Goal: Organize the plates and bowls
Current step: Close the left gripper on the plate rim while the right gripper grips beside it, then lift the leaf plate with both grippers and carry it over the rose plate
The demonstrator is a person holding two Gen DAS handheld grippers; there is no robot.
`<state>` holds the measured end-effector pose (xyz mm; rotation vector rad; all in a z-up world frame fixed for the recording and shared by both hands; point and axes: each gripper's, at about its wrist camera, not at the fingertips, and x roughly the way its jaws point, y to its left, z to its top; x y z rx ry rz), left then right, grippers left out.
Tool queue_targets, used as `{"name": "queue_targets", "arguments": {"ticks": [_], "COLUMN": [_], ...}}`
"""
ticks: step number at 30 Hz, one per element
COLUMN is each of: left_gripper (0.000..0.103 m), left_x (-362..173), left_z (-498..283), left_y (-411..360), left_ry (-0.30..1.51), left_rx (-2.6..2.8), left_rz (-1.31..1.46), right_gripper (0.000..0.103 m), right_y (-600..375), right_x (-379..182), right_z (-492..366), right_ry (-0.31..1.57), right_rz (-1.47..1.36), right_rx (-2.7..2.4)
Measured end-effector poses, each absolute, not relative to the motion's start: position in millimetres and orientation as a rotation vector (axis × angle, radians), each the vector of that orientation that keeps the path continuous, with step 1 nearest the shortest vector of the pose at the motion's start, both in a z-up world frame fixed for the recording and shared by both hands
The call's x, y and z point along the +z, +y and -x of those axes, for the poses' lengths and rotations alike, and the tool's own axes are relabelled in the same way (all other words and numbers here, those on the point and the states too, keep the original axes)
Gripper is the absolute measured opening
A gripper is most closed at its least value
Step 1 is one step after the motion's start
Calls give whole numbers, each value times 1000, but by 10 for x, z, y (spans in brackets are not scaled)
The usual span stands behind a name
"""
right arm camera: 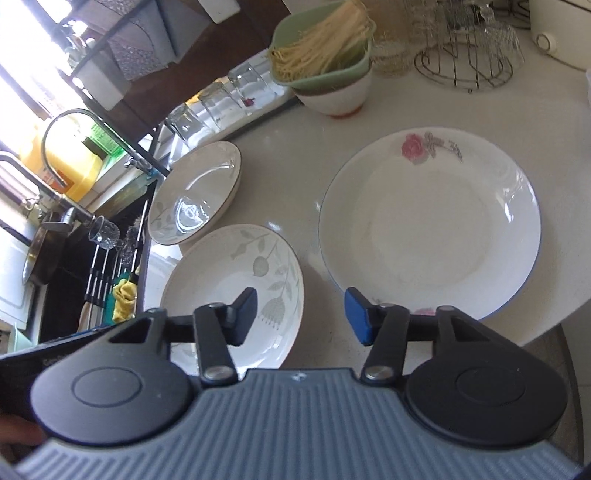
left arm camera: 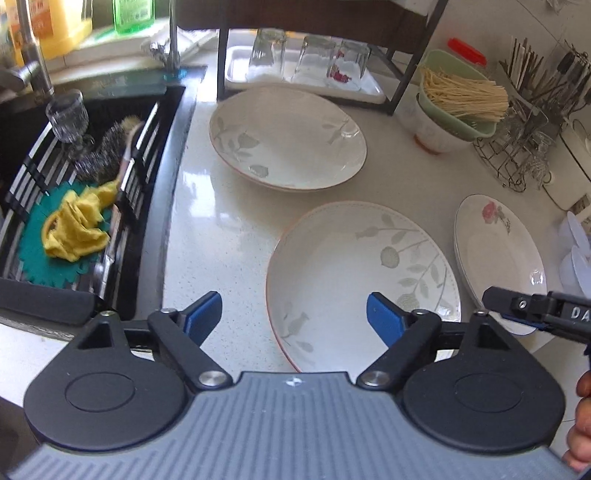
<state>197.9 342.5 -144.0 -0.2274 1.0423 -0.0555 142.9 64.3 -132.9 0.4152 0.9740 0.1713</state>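
The rose plate's near rim hides behind the right gripper; the yellow bottle at far left is cut off and blurred.

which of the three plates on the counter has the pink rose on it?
The rose plate, the flat one nearest the right gripper. It has a pink rose and a blue rim. The near leaf plate and far leaf plate are deeper, with grey leaves.
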Motion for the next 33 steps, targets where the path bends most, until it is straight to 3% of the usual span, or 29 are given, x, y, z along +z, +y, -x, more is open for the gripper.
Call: {"name": "queue_targets", "arguments": {"ticks": [5,8,17,21,33], "left_gripper": [78,65,42,41,45], "left_x": [-1692,-1804,-1922,-1951,-1978], "left_z": [-2144,-2228,-2374,-2418,-2561], "left_y": [3591,3663,3732,3696,3669], "left_ry": [1091,1111,1114,1117,1143], "left_rx": [-70,-70,-89,-120,-192], "left_rz": [331,346,355,339,420], "right_gripper": [35,34,28,20,19], "right_y": [783,862,977,1017,923], "right_x": [-1496,-1539,-1657,-1715,-1812], "right_z": [-1541,-1580,-1784,-1843,-1871], "right_ry": [1053,1071,1101,1108,1125], "right_rz": [-402,-391,-356,-335,-406], "right_rx": [144,155,140,145,221]}}
